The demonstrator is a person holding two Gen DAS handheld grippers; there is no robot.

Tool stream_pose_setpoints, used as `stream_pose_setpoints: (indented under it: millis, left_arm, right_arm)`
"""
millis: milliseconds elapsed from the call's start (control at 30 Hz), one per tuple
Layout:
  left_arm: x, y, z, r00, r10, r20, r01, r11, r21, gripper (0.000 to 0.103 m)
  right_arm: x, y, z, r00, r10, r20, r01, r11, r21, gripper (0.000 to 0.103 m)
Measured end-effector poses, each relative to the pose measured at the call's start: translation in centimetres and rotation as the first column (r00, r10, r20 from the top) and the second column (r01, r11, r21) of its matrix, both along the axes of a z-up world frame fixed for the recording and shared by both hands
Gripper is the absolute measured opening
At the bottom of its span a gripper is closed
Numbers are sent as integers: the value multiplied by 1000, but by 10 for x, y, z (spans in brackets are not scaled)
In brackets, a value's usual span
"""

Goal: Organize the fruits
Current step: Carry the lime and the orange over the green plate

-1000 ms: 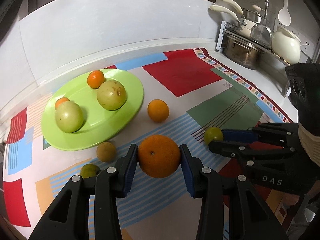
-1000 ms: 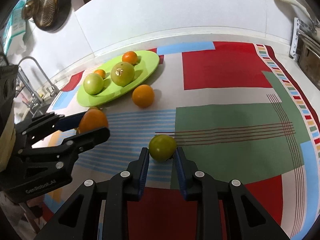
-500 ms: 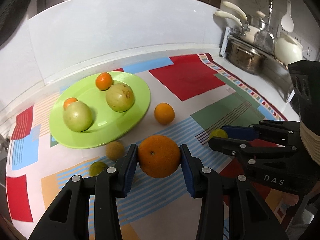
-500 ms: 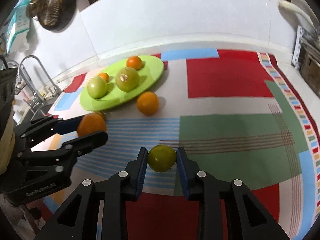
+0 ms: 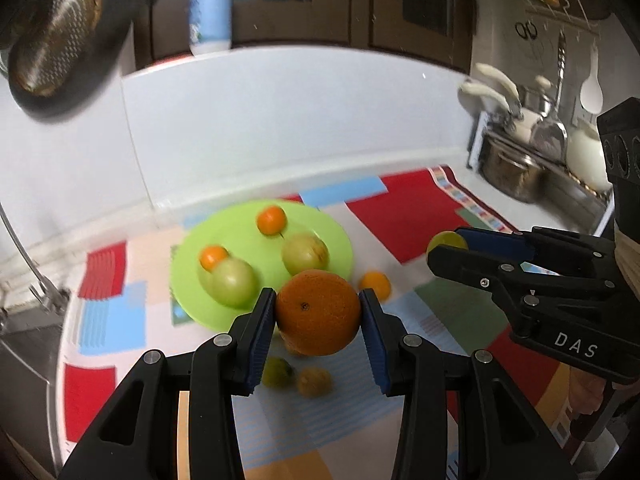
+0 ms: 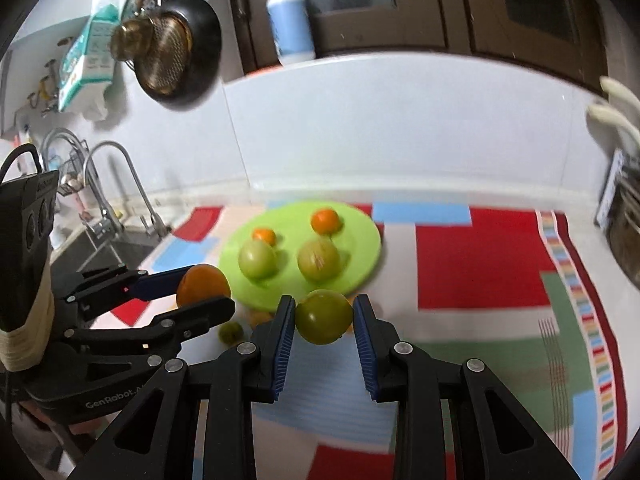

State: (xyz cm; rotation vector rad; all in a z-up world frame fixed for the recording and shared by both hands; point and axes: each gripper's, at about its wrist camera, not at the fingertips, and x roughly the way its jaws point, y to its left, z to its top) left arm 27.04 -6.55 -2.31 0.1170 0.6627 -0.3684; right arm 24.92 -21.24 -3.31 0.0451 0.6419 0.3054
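The big orange [image 5: 318,312] sits clamped between the blue pads of the left gripper [image 5: 318,314], held up in the air above the patchwork mat [image 6: 480,256] that covers the counter. Its skin is deep orange and dimpled, with a small dark stem scar facing the camera. Just to its right, the right gripper [image 6: 324,318] is closed on a smaller green fruit [image 6: 323,316], smooth and olive-yellow, also lifted clear of the mat.

Beyond both lies the green plate [image 6: 360,252], set toward the counter's back edge near the white wall. It carries two pale green fruits [image 6: 258,258] and two small oranges [image 6: 326,220], with bare plate left along its right side and front rim. A loose orange [image 5: 375,285] rests on the mat just off the plate's right rim; two small dull fruits [image 5: 314,380] lie on the mat beneath the left gripper.

The mat's right half is open, red and green patches bare. The right wrist view alone shows the sink and tap [image 6: 120,184] off the counter's left end; the left wrist view alone shows the steel pot [image 5: 512,172] and hanging utensils at the right end.
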Motion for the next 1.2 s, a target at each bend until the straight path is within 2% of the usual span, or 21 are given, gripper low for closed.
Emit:
stream_pose_setpoints:
  millis: [333,500,867,1100,1167,1200]
  left_arm:
    - [45,16,23,996,61,62,-61,998,-7,42]
    - [74,21,21,996,72,42,-72,997,-15,42]
    - [122,26,-13,996,86,-38,-87,996,-2,42]
    - [138,27,-30,993,91,-68,-91,996,5,42]
    - [140,28,-31,993,94,-72,-94,996,4,44]
    - [139,29,-30,993,101,-66,-101,995,7,49]
  right_arm:
    - [43,18,29,996,45,77,-45,999,-1,31]
    - [69,27,32,993,78,86,-77,997,-12,31]
    - [130,29,2,995,102,12,-102,995,-12,31]
    - [154,35,-17,993,108,-36,-108,994,-5,31]
    - [159,37,-21,994,104,-43,-104,995,-5,31]
    - [160,37,-22,994,100,-44,-101,995,-7,31]
